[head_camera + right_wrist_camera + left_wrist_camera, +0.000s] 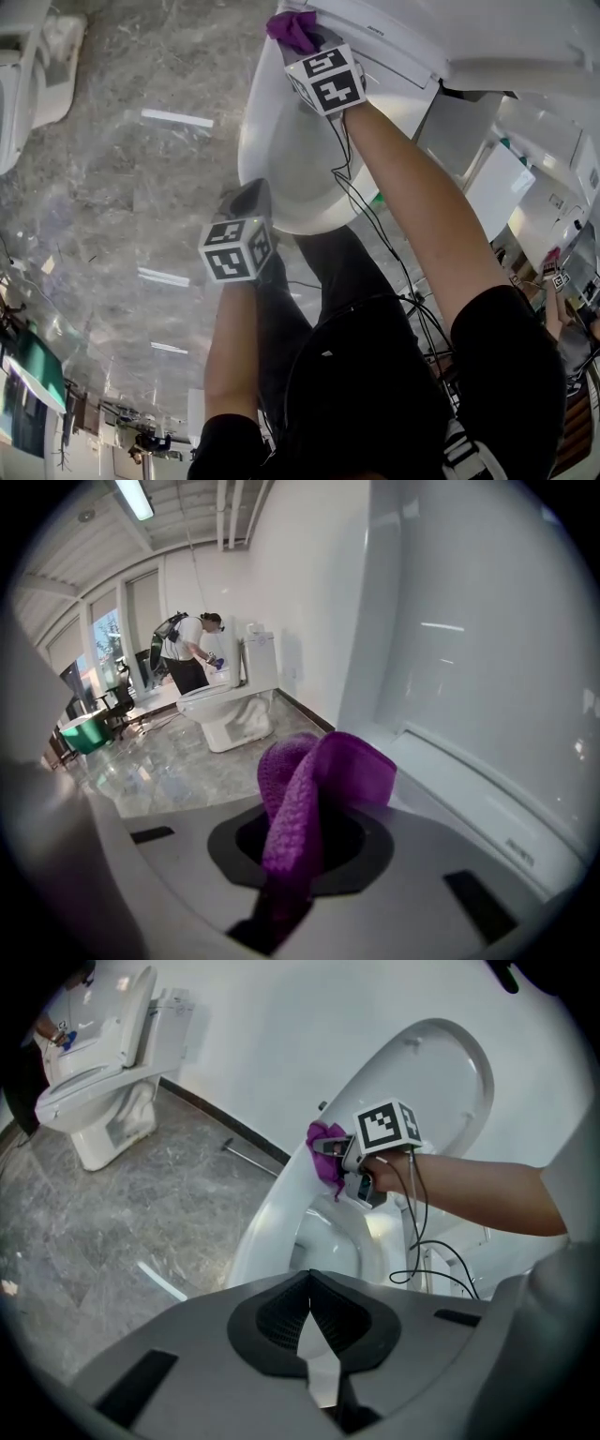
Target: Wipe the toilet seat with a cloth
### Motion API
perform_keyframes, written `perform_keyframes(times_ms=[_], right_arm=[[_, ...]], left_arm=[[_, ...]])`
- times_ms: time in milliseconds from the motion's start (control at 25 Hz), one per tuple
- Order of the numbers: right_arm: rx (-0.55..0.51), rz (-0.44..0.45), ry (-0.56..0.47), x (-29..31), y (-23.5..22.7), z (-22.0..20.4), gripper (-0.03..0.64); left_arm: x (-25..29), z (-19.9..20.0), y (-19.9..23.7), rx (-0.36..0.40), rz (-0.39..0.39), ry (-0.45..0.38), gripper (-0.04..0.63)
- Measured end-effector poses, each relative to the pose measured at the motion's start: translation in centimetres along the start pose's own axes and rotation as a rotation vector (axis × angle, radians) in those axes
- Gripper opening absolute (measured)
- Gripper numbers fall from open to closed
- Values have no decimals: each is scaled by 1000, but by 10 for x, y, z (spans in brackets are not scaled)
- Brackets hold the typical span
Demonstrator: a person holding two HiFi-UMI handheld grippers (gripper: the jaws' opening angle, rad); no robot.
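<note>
One purple cloth (314,789) was found clamped in the right gripper (286,874) and was held at the rear edge of the toilet seat (255,131), just beside the raised lid (441,1082). The left gripper (309,1340) was kept closed, with nothing held, over the seat's front edge.

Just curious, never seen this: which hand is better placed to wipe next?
Right. The right gripper is shut on the purple knitted cloth at the raised white toilet seat; the left gripper is shut on nothing, farther back.
</note>
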State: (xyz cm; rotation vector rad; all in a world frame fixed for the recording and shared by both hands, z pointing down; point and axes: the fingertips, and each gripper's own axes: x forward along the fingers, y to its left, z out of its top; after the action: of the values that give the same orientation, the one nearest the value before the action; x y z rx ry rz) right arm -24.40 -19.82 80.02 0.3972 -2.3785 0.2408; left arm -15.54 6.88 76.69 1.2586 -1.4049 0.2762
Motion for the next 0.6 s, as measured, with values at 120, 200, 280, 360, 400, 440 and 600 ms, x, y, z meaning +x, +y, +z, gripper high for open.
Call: perform_keyframes(times_ms=[120, 200, 280, 360, 400, 440, 600], right_arm=[[60, -46, -31, -11, 1, -11, 52], [86, -81, -51, -18, -2, -19, 52], [112, -116, -64, -27, -5, -28, 52], [147, -155, -71, -38, -12, -39, 52], [165, -177, -74, -44, -16, -44, 52], [181, -201, -75, -50, -20, -50, 52], [241, -289, -56, -71, -38, -73, 52]], left_arm=[[2, -2, -1, 12, -8, 10, 9], [4, -4, -4, 23, -16, 20, 9], [6, -8, -7, 38, -23, 32, 9], [6, -11, -10, 55, -30, 41, 9], [6, -13, -12, 65, -33, 45, 9], [6, -14, -12, 74, -35, 50, 9], [8, -17, -13, 102, -43, 71, 9]])
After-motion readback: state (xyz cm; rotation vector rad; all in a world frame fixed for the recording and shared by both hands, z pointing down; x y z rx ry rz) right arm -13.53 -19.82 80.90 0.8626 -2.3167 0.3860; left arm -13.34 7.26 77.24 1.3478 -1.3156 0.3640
